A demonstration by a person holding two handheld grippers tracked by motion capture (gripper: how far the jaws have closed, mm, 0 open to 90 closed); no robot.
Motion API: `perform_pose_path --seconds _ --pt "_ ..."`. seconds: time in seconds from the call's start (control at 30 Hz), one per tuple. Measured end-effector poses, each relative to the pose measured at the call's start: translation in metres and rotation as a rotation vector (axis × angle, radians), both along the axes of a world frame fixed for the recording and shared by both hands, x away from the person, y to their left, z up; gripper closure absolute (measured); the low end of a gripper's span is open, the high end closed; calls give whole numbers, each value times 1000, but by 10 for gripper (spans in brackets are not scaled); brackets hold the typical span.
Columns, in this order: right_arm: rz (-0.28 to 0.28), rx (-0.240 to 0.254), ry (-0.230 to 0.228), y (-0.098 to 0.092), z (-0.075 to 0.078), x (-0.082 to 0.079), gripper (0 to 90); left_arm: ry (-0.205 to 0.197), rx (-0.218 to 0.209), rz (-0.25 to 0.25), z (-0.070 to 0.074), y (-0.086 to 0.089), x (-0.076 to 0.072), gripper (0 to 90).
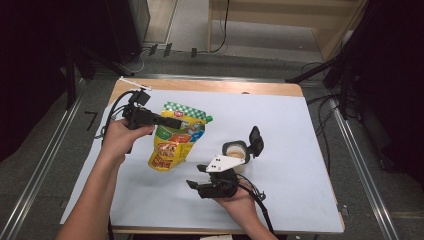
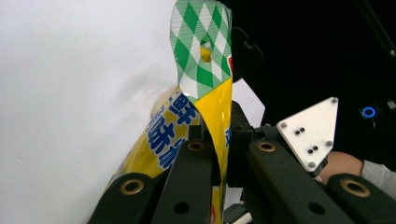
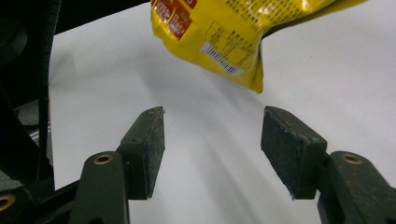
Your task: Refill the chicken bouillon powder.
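Pinching the yellow pouch (image 1: 176, 139) near its green-checked top, my left gripper (image 1: 172, 121) held it raised at ten o'clock over the white sheet (image 1: 300, 130); my right gripper (image 3: 211, 140), jaws wide and empty, pointed at its bottom corner.

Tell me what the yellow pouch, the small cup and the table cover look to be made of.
Yellow pouch: thin glossy plastic film, judging by its sheen, printed labels and the way it creases where the left gripper clamps it.
Small cup: probably plastic or coated paper; too small to tell.
Table cover: matte white sheet, likely paper or thin plastic, lying flat over a wooden tabletop.
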State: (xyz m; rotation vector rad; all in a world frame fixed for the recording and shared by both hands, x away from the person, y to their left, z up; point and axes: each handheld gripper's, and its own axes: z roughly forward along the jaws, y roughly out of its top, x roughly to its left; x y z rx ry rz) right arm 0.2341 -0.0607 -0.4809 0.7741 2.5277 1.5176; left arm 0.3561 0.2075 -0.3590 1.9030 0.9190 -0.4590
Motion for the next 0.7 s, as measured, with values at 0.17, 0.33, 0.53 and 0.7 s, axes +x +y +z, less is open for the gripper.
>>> perform_pose_path --seconds 0.17,0.33,0.53,0.7 --pt "2 1 -2 0 0 0 409 -7 -15 44 0 10 7 900" --pt "-4 0 3 -2 0 -1 410 -37 7 86 0 12 15 900" --pt "-17 -1 4 -6 0 -2 412 -34 -11 124 -5 19 24 898" --pt "-25 7 1 -8 1 -4 414 -33 -5 157 -14 24 32 899"
